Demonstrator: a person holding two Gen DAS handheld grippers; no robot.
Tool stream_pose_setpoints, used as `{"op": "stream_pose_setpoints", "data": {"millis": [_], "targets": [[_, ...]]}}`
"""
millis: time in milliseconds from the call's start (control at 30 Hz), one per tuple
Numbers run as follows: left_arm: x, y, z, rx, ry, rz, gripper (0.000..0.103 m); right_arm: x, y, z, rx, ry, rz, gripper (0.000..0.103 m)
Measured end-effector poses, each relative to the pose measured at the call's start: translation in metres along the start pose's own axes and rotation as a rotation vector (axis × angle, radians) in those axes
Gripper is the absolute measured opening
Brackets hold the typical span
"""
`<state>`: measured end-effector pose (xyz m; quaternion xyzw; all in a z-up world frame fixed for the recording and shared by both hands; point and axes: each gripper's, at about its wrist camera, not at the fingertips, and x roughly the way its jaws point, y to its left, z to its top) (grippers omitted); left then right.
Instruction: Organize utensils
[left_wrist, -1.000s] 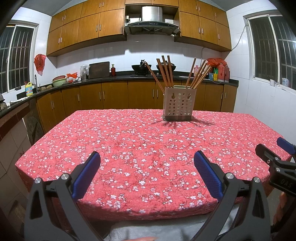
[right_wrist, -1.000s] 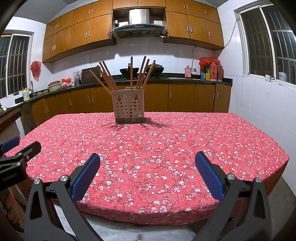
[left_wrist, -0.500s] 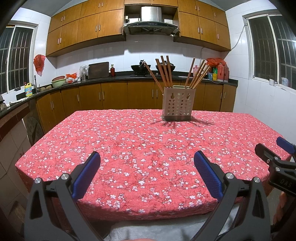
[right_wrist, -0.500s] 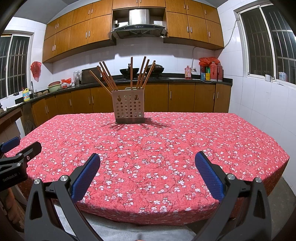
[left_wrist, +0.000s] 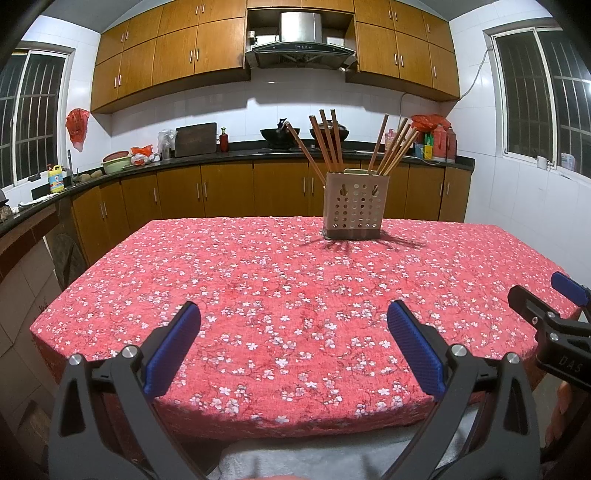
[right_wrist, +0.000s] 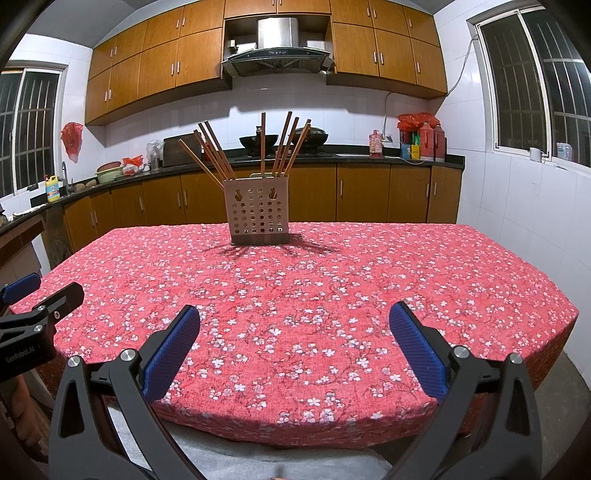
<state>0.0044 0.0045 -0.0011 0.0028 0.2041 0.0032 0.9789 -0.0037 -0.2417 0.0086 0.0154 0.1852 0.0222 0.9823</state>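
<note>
Left wrist view: I see my left hand-held gripper (left_wrist: 293, 325) with its blue-padded fingers (left_wrist: 171, 347) spread wide and nothing between them, hovering over the near edge of the tabletop (left_wrist: 258, 295), which is covered in a red floral cloth. The perforated utensil holder (left_wrist: 352, 205) stands upright on the far side of the tabletop, well apart from the gripper. Wooden chopsticks (left_wrist: 327, 144) fan out of the holder in two bunches, one leaning left and one leaning right. My right hand-held gripper (left_wrist: 554, 314) shows partly at the right edge, near the tabletop's corner.

Right wrist view: my right hand-held gripper (right_wrist: 295, 328) is likewise spread wide and empty, above the near edge of the tabletop (right_wrist: 332, 295). The utensil holder (right_wrist: 257, 211) stands far beyond it, slightly left of centre, with the chopsticks (right_wrist: 218, 155) upright or tilted inside. The left hand-held gripper (right_wrist: 37, 310) shows at the left edge.
</note>
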Motion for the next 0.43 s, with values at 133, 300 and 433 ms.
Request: {"op": "stream_pose_setpoints", "data": {"millis": [133,300,433], "targets": [[0.0002,0.0005,0.0000,-0.001,0.000,-0.001,0.099,0.0000,-0.0007,-0.0009,-0.001,0.000,0.002,0.101],[0.0012,0.0023,-0.0006,0.000,0.002,-0.001,0.099,-0.0001,-0.0009,-0.0008,-0.001,0.000,0.002,0.101],[0.0015,0.0020,-0.0006,0.002,0.002,0.000,0.099,-0.0001,-0.0014,-0.0006,-0.001,0.001,0.002,0.101]]}}
